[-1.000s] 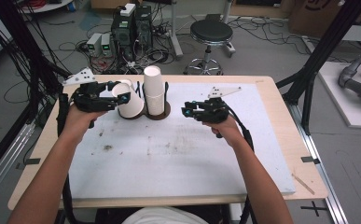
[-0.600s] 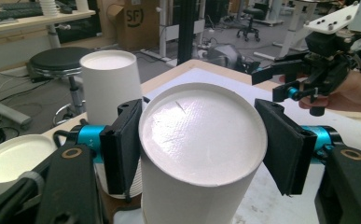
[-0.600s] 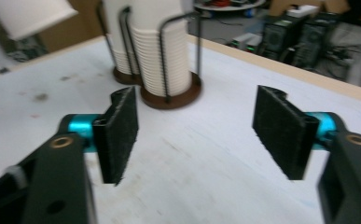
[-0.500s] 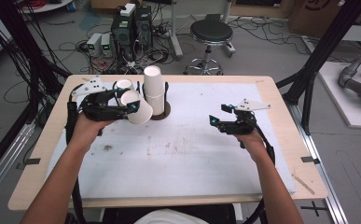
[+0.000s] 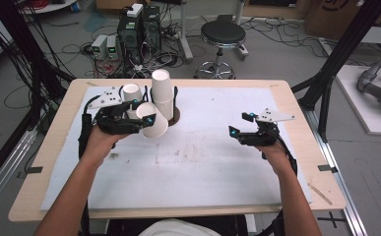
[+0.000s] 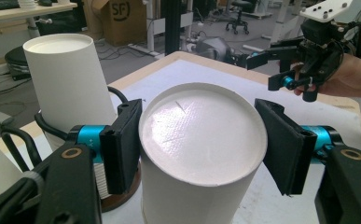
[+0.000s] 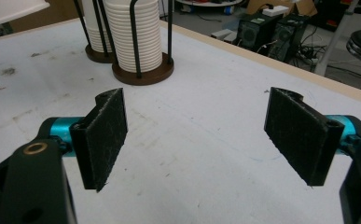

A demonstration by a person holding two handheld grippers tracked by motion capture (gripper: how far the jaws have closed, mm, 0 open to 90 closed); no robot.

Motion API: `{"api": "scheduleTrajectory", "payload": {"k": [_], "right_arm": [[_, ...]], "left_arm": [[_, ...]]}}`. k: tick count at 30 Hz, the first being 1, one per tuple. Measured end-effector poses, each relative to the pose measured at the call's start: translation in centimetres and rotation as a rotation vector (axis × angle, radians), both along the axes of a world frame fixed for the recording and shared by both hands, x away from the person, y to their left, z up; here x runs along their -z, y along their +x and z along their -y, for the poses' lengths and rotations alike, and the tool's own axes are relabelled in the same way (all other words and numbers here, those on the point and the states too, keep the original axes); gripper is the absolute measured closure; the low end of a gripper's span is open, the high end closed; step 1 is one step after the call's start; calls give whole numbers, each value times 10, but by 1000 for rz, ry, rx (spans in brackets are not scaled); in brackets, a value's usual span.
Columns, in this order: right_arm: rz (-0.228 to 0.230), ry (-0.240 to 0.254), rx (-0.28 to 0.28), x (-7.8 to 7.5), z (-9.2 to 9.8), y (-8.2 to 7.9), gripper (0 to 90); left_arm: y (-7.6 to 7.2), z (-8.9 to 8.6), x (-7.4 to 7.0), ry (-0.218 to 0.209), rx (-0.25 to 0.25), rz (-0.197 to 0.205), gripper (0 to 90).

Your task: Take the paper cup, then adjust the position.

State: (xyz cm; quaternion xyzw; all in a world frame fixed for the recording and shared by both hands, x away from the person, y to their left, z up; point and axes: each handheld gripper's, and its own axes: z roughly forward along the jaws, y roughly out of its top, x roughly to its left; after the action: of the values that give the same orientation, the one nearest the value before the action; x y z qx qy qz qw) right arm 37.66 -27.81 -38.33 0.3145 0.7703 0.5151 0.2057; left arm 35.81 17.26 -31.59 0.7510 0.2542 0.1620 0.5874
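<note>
My left gripper (image 5: 148, 119) is shut on a white paper cup (image 5: 154, 125), held tilted above the table's left half. In the left gripper view the cup (image 6: 201, 135) shows its flat base, with both pads pressed on its sides. Just behind it a tall stack of white cups (image 5: 162, 93) stands in a wire holder on a brown base. My right gripper (image 5: 235, 132) hovers over the right side of the table. Its jaws have just been opening and now stand wide in the right gripper view (image 7: 201, 135), with nothing between them.
A second, shorter cup stack (image 5: 131, 92) stands left of the tall one. A stained white sheet (image 5: 203, 172) covers the wooden table. Beyond the far edge are a stool (image 5: 222, 34) and computer boxes (image 5: 139, 29) with cables on the floor.
The right gripper has pulled away from the cup stack to the right and opened. The left gripper has carried its cup a little rightward and toward the front.
</note>
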Motion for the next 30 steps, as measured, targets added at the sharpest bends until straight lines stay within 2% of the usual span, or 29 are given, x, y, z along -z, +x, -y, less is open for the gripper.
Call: {"api": "scheduleTrajectory", "payload": {"k": [1,6,8,12,17,22,27,30], "right_arm": [[-4,7,-11,0,0,-1,219],[67,51,-56,-1,-4,-2,219],[77,65,-93,-2,-7,-4,220],[50,67,-183,-3,-16,-10,248],[-20,72,-257,-2,-21,-11,224],[-7,114,-272,-7,-23,-17,209],[17,143,-331,-12,-31,-23,209],[16,150,-372,-13,-38,-24,209]], "left_arm": [[-1,0,0,0,1,-2,354],[0,5,1,5,25,-5,354],[-1,10,1,9,40,-6,354],[-4,19,3,16,74,-7,354],[-9,27,5,21,105,7,354],[-13,36,7,6,127,13,355],[-16,49,7,4,161,19,355],[-16,57,8,7,181,15,355]]}}
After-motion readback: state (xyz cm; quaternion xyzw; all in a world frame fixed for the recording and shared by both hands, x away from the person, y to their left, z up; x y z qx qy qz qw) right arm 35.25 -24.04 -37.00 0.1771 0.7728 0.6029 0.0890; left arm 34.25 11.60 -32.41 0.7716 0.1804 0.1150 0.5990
